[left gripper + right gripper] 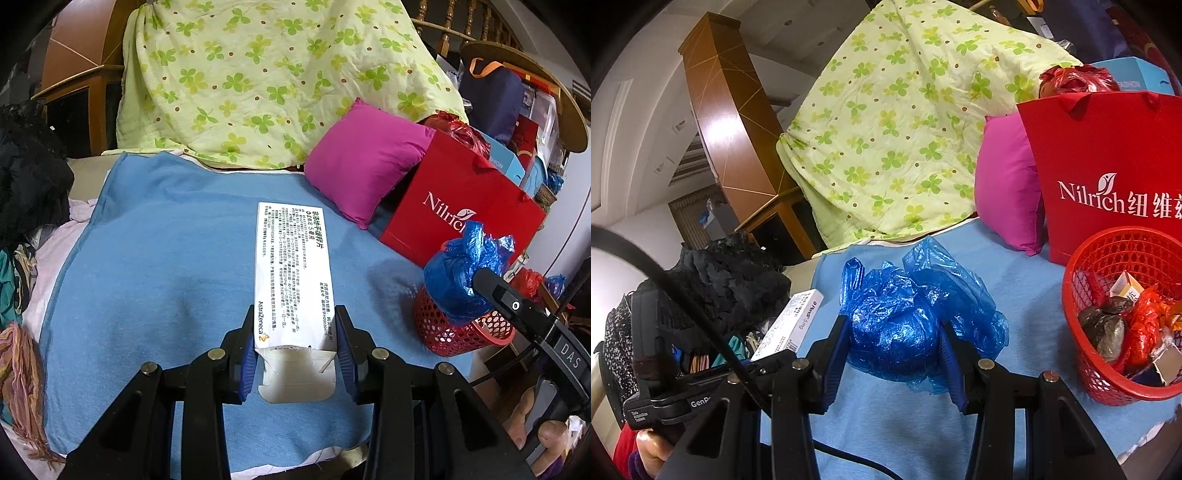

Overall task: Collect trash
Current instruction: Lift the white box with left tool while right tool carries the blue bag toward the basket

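Observation:
My left gripper is shut on a long white medicine box with black print, held above the blue blanket with its open flap end between the blue pads. My right gripper is shut on a crumpled blue plastic bag, also lifted over the blanket. In the left wrist view that blue bag hangs just above the red mesh basket. The red basket at the right holds a dark wad, red wrappers and small cartons. The white box shows again at left in the right wrist view.
A red paper shopping bag and a pink cushion stand behind the basket. A green clover quilt is heaped at the back. Dark clothes lie at the left edge of the bed. A hand grips the left tool.

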The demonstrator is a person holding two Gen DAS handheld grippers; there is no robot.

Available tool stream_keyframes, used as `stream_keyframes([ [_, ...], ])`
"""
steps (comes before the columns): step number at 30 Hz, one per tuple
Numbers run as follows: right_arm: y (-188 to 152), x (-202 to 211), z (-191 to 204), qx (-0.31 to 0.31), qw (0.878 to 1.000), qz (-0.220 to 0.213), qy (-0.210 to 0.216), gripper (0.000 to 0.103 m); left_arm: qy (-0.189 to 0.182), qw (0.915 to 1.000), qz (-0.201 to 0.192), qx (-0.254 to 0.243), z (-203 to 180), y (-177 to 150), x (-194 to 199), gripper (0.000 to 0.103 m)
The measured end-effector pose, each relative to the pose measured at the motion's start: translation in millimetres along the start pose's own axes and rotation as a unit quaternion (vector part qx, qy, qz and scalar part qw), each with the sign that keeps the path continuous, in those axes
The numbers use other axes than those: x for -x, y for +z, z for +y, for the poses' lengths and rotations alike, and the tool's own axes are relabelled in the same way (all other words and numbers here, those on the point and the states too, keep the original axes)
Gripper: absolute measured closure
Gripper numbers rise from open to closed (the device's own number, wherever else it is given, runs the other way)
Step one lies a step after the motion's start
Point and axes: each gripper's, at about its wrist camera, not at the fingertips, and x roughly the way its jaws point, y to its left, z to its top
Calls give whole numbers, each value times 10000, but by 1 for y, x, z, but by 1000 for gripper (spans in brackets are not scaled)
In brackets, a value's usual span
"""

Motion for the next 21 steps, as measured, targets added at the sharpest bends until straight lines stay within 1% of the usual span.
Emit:
stream_keyframes([
  [11, 2, 9, -18, -195, 9997, -31, -144, 53, 67, 9997, 106, -203, -18, -1, -7, 63],
  [21, 3, 17, -30, -361, 9992, -94, -163, 53, 130, 9990, 192, -380, -34, -1, -11, 63],
])
